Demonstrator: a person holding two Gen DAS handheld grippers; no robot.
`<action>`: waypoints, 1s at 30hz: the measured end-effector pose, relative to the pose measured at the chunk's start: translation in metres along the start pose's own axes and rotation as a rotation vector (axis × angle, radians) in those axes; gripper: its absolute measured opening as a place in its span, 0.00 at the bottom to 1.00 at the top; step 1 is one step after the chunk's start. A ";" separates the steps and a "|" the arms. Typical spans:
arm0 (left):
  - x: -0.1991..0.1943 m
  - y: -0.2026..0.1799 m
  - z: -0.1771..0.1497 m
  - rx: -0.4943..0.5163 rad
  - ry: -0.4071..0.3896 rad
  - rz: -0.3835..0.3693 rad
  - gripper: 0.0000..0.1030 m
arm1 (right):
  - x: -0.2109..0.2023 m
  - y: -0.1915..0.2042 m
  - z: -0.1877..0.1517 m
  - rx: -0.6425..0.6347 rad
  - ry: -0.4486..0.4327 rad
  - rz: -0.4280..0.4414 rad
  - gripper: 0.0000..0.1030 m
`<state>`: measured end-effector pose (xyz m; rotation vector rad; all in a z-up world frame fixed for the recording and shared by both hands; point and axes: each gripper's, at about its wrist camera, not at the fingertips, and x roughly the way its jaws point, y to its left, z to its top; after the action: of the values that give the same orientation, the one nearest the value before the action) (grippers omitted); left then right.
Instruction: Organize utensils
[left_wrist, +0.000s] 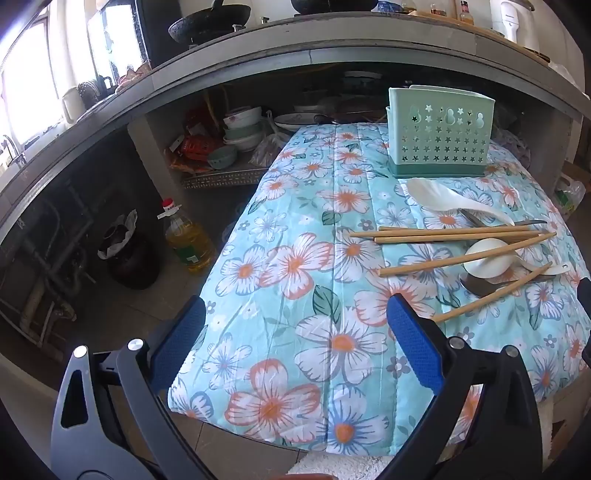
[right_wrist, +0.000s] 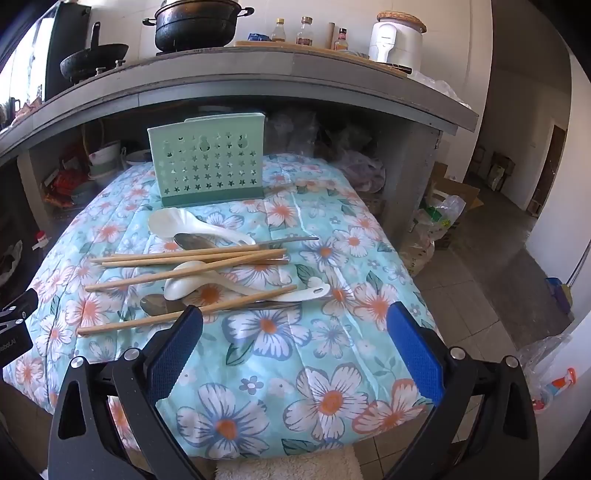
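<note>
A mint-green perforated utensil holder (left_wrist: 439, 133) (right_wrist: 207, 158) stands upright at the far end of a floral-covered table (left_wrist: 295, 258) (right_wrist: 295, 350). In front of it lies a loose pile: several wooden chopsticks (left_wrist: 454, 232) (right_wrist: 192, 254), a large white rice paddle (left_wrist: 439, 197) (right_wrist: 184, 223), white ceramic spoons (left_wrist: 487, 256) (right_wrist: 188, 280) and metal spoons (left_wrist: 480, 288) (right_wrist: 159, 304). My left gripper (left_wrist: 297, 319) hovers open over the cloth, left of the pile. My right gripper (right_wrist: 295, 325) is open too, just short of the nearest chopstick, nothing between its fingers.
A concrete counter (right_wrist: 258, 74) with black pots (right_wrist: 195, 26), bottles and a white appliance overhangs the far side. Bowls and plates (left_wrist: 240, 129) fill the shelf below. An oil bottle (left_wrist: 186, 240) and dark pot stand on the floor at left; bags and boxes (right_wrist: 439, 218) at right.
</note>
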<state>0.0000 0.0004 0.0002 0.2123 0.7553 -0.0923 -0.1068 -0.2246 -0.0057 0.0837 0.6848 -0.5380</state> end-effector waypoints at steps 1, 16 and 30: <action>0.000 0.000 0.000 0.001 0.000 0.000 0.92 | 0.000 0.000 0.000 0.000 -0.002 -0.001 0.94; -0.004 0.008 0.002 -0.003 -0.004 0.006 0.92 | -0.002 0.000 0.001 0.001 -0.001 0.006 0.94; 0.001 0.008 0.000 -0.007 -0.003 0.010 0.92 | -0.003 0.001 0.001 0.001 0.000 0.002 0.94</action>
<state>0.0019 0.0076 0.0010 0.2090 0.7511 -0.0799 -0.1076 -0.2228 -0.0036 0.0858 0.6841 -0.5362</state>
